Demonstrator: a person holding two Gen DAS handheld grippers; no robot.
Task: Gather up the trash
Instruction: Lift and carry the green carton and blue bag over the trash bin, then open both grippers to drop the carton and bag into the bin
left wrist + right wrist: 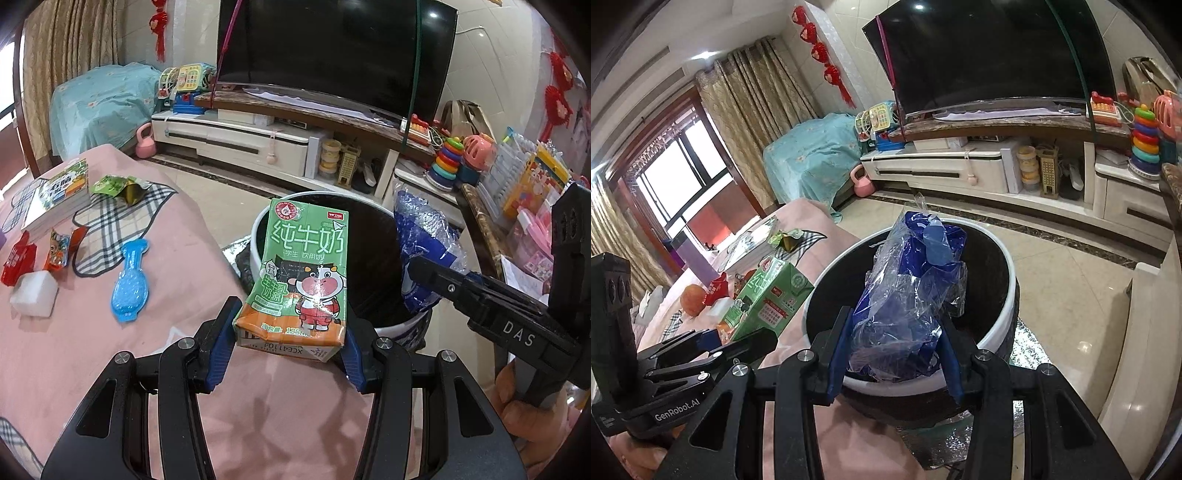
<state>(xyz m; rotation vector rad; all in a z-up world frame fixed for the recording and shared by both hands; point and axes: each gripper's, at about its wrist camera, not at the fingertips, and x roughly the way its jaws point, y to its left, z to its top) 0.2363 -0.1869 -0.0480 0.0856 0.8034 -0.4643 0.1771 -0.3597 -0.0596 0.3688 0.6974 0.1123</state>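
Over the rim of the trash bin [258, 236], at twelve o'clock from my left gripper [291, 336], I am holding a green milk carton [303, 273] upright, the blue pads [218, 350] pressing on its lower sides. The carton's base is sitting above the edge of the pink-covered table [92, 350], and its top is leaning out over the bin's dark opening. At three o'clock in that view my right gripper [436, 277] is reaching in from the side, clamping a crumpled blue plastic bag [421, 236] at the bin's far side. From the right wrist, the right gripper [895, 354] is gripping the blue plastic bag [908, 295] between both pads, directly above the bin's black interior, with the white rim [1008, 295] curving around it from three to six o'clock. The left gripper [738, 339] and carton [764, 299] are showing at nine o'clock, just beside the rim. Tiled floor [1063, 280] is lying open beyond the bin toward two o'clock. Back on the table, at ten o'clock from my left gripper, a blue packet [131, 284], a white block [35, 293] and red wrappers [18, 262] are lying well apart from the table's edge.
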